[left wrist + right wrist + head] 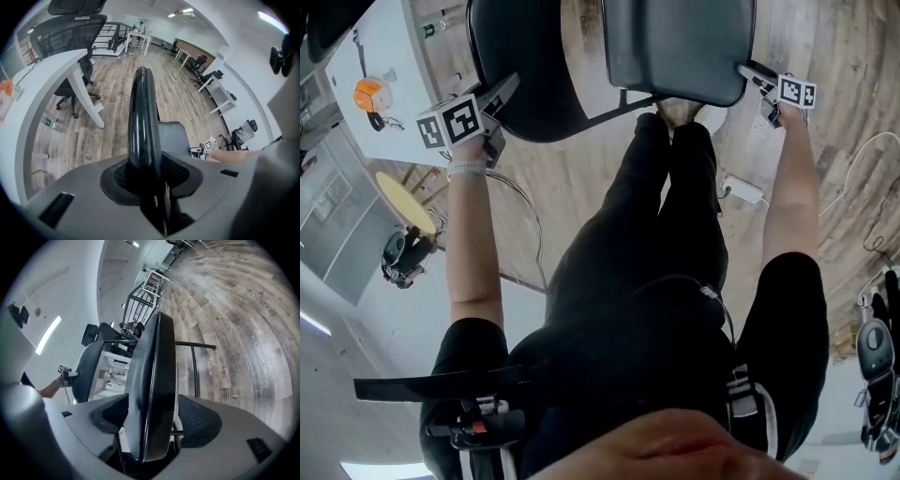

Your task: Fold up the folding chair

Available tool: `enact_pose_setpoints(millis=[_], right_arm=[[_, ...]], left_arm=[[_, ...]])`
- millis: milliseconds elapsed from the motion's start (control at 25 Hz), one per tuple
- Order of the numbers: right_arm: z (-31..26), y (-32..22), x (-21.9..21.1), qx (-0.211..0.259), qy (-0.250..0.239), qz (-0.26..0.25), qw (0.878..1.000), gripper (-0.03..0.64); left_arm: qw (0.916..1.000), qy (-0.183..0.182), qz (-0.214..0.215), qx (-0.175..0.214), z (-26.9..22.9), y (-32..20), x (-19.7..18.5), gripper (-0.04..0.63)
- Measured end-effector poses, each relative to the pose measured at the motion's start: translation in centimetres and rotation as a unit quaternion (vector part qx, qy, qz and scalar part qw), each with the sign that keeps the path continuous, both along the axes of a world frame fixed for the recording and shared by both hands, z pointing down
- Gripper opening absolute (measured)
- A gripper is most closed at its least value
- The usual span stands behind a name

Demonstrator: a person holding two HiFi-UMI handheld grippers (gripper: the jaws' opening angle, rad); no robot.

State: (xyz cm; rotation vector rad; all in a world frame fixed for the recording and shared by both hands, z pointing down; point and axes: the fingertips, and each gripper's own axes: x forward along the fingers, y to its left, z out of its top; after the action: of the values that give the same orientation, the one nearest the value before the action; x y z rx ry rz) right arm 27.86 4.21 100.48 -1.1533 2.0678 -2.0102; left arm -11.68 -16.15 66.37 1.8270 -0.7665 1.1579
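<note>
Folding chair [675, 47] stands on the wooden floor [844, 141] just ahead of the person's legs. From above it appears as a rounded black panel [525, 66] on the left and a squarish grey panel [703, 28] on the right. The left claw [504, 91] pinches the rim of the rounded black panel, and the left gripper view shows both pads pressed on that edge. The right claw [753, 73] sits at a corner of the squarish grey panel. The right gripper view shows its jaws spread wide, with the panel's edge between them and a gap at each pad. Each claw carries a marker cube [450, 120] with black-and-white squares. Only the right gripper view shows print on the floor planks: one word [220, 366] looks like "speaking", and the rest is too warped to read. Only the left gripper view shows a mesh office chair [70, 33] at a white worktop [47, 70] and a bottle [48, 123] lying on the floor beneath it.
</note>
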Motion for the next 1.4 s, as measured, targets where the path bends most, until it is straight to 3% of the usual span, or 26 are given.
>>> enact_pose_setpoints(millis=[440,640,1080,1200,1400], right_arm=[[1.2,-1.6,-1.2,0.014,-0.062,0.026,0.998,0.301],[0.5,-1.5,-1.1,0.0,-0.06,0.029,0.998,0.29],[-6.2,-2.5,-3.1,-0.001,-0.077,0.004,0.997,0.253],[-9.1,-3.3,-4.7,0.019,-0.115,0.005,0.993,0.245],[-12.3,-3.9,-6.3,0.025,-0.109,-0.005,0.994,0.224]], left_arm=[[0.9999,0.009,0.004,0.008,-0.2,-0.2,0.2,0.115],[0.9999,0.014,-0.001,0.001,-0.6,0.3,0.6,0.107],[0.9978,0.062,0.007,0.022,-5.8,2.3,4.5,0.07],[0.9976,0.059,0.016,0.033,-6.9,2.5,5.1,0.069],[0.9973,0.053,0.021,0.048,-8.8,2.6,5.5,0.071]])
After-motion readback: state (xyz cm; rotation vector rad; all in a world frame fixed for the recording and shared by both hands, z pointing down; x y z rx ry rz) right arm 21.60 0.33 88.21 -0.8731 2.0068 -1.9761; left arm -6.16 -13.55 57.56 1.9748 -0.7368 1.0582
